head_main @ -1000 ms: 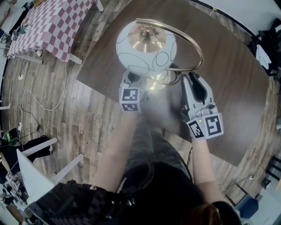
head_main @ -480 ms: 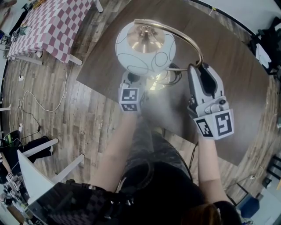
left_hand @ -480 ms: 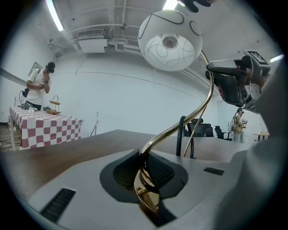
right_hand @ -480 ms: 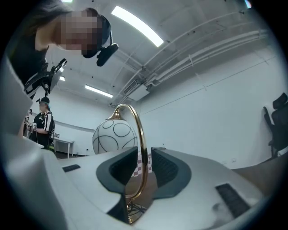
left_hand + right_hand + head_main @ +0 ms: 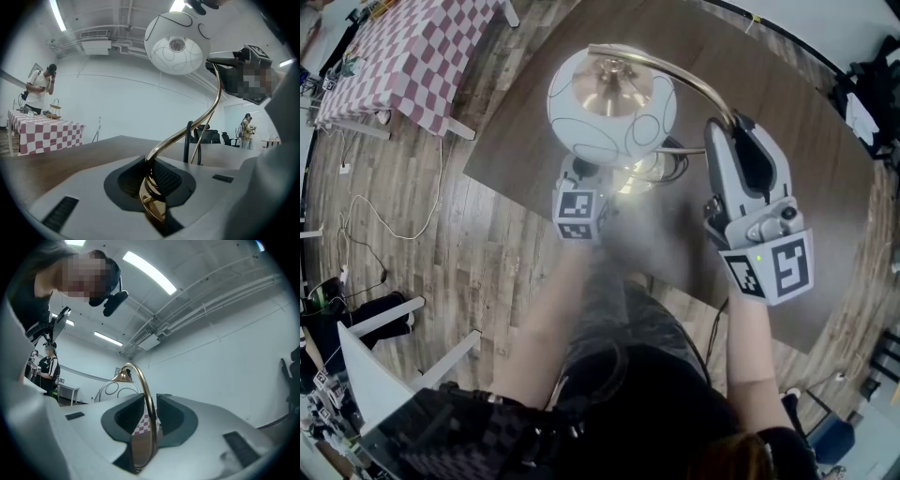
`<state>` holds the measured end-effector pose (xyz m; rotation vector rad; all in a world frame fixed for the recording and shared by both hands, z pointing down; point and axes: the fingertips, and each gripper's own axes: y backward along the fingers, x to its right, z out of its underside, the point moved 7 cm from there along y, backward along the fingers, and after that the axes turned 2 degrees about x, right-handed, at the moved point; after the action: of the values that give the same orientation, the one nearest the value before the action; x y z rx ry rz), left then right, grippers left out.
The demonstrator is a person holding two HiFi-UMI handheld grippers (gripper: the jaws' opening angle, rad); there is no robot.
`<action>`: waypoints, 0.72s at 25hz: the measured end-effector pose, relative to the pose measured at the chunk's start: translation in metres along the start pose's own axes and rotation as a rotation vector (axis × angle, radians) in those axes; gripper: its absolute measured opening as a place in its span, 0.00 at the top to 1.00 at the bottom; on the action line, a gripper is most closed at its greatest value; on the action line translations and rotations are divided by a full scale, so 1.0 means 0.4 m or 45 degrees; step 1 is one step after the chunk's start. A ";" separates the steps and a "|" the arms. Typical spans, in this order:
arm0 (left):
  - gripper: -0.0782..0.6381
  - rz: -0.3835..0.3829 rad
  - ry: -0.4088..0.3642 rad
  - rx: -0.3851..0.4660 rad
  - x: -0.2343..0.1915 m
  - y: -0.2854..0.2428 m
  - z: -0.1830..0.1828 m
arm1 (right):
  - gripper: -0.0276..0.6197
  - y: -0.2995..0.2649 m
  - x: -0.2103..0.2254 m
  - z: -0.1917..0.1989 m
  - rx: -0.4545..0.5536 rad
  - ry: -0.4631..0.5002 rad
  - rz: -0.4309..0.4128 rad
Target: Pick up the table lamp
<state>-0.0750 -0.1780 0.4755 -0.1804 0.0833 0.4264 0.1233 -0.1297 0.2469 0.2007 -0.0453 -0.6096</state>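
Observation:
The table lamp has a white globe shade with dark line circles and a curved gold stem, and stands on the dark brown table. My left gripper reaches under the globe; in the left gripper view it is shut on the gold stem low by the base. My right gripper is raised at the arc's right end. In the right gripper view its jaws are closing with the stem between them, and a gap still shows beside it. The globe shows behind.
A table with a red-checked cloth stands at the far left on the wooden floor. A white cable trails across the floor, and a white frame is at lower left. People stand in the background of the room.
My right gripper has risen from beside the lamp's base up to the gold arc, and the stem now sits between its jaws. The left gripper and lamp have not moved.

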 end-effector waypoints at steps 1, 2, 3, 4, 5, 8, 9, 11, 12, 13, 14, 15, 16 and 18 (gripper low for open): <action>0.83 0.004 -0.001 0.000 0.000 -0.001 0.000 | 0.83 -0.002 -0.003 -0.006 0.002 0.010 -0.004; 0.83 0.006 -0.001 0.000 0.000 -0.002 0.000 | 0.84 -0.005 -0.005 -0.011 0.001 0.021 -0.005; 0.84 0.007 -0.001 -0.001 0.000 -0.003 0.000 | 0.84 -0.006 -0.007 -0.014 -0.002 0.028 -0.006; 0.84 0.008 -0.001 0.000 0.001 -0.003 0.001 | 0.84 -0.008 -0.008 -0.016 -0.005 0.031 -0.005; 0.84 0.008 0.002 0.001 0.001 -0.004 0.001 | 0.84 -0.008 -0.009 -0.017 -0.008 0.030 -0.005; 0.85 0.016 0.011 0.006 0.001 -0.009 0.003 | 0.84 -0.013 -0.009 -0.019 -0.009 0.030 -0.004; 0.85 0.019 0.011 0.006 0.001 -0.012 0.004 | 0.84 -0.016 -0.009 -0.020 -0.009 0.031 -0.007; 0.85 0.024 0.004 0.000 0.002 -0.018 0.004 | 0.85 -0.023 -0.011 -0.024 -0.009 0.042 -0.011; 0.85 0.026 0.000 -0.006 0.003 -0.020 0.005 | 0.85 -0.025 -0.012 -0.025 -0.011 0.048 -0.011; 0.85 0.029 -0.002 -0.012 0.004 -0.023 0.006 | 0.85 -0.026 -0.013 -0.026 -0.013 0.055 -0.010; 0.85 0.031 -0.003 -0.018 0.005 -0.025 0.006 | 0.85 -0.026 -0.013 -0.027 -0.015 0.060 -0.010; 0.85 0.032 -0.003 -0.021 0.005 -0.027 0.007 | 0.86 -0.027 -0.013 -0.028 -0.015 0.063 -0.010; 0.86 0.032 0.000 -0.021 0.004 -0.028 0.007 | 0.86 -0.027 -0.013 -0.027 -0.015 0.065 -0.011; 0.86 0.033 0.009 -0.020 0.004 -0.028 0.008 | 0.86 -0.029 -0.013 -0.028 -0.014 0.066 -0.018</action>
<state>-0.0689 -0.1866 0.4803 -0.1964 0.0891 0.4521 0.1135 -0.1339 0.2338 0.2061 0.0093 -0.6181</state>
